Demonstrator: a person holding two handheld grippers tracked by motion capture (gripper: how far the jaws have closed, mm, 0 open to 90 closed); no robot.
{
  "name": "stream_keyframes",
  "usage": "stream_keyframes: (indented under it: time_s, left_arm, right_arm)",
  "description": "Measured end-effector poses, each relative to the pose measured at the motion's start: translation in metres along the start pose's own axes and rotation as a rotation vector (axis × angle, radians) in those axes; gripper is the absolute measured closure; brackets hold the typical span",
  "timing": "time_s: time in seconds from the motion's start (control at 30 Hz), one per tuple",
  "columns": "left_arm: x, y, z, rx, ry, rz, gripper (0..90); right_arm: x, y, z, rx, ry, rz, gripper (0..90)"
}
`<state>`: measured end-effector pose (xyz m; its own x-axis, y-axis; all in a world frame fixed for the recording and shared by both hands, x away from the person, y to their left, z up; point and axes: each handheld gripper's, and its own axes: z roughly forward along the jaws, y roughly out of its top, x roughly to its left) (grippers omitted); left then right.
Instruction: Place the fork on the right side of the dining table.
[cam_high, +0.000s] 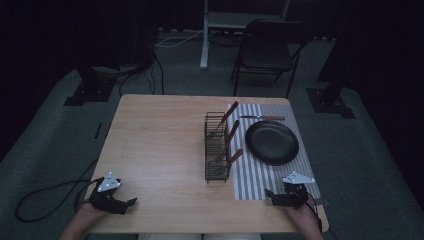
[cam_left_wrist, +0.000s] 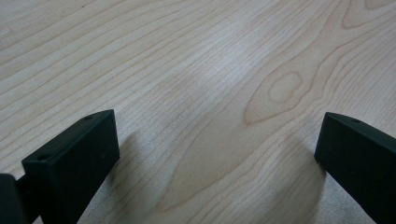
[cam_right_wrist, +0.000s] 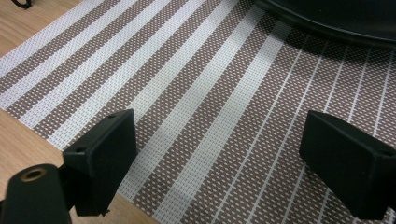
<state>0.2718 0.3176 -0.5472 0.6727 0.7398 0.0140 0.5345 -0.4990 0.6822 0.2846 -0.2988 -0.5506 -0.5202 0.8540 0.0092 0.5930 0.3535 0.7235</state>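
Resting at the tabletop's (cam_high: 165, 150) seven o'clock corner, the left hand-held gripper (cam_high: 131, 202) is holding its jaws wide apart over bare wood, with nothing between them in the left gripper view. One wire rack (cam_high: 216, 147) is standing near the middle, just touching the left edge of one striped placemat (cam_high: 255, 175). Three wooden-handled utensils (cam_high: 231, 132) are leaning in the rack toward one o'clock; their lower ends are lost among the wires in the dim light. One black plate (cam_high: 272, 142) is lying on the placemat, and one knife (cam_high: 262, 118) is lying at the plate's twelve o'clock. The right hand-held gripper (cam_high: 269, 195) is sitting at five o'clock, jaws spread wide over the placemat's stripes. In the right gripper view the plate's rim (cam_right_wrist: 327, 18) is being cut off by the top edge. One chair (cam_high: 267, 50) is standing beyond the tabletop, mostly swallowed by darkness.
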Motion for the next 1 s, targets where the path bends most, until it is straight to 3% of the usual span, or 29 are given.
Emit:
stream_keyframes:
  time_s: [0.53,0.8,1.0]
  left_arm:
    - [-0.0001,0.0,0.0,0.0,0.0,0.002,0.0]
    - [-0.0001,0.0,0.0001,0.0,0.0,0.001,0.0]
    - [-0.0002,0.0,0.0002,-0.001,0.0,0.0,0.0]
  right_arm:
    - [-0.0007,0.0011,-0.0003,0.011,0.004,-0.003,10.8]
    - [0.0022,0.0053,-0.002,0.05,-0.015,0.013,14.2]
    - [0.0044,0.0066,-0.0045,0.065,0.0,0.03,14.5]
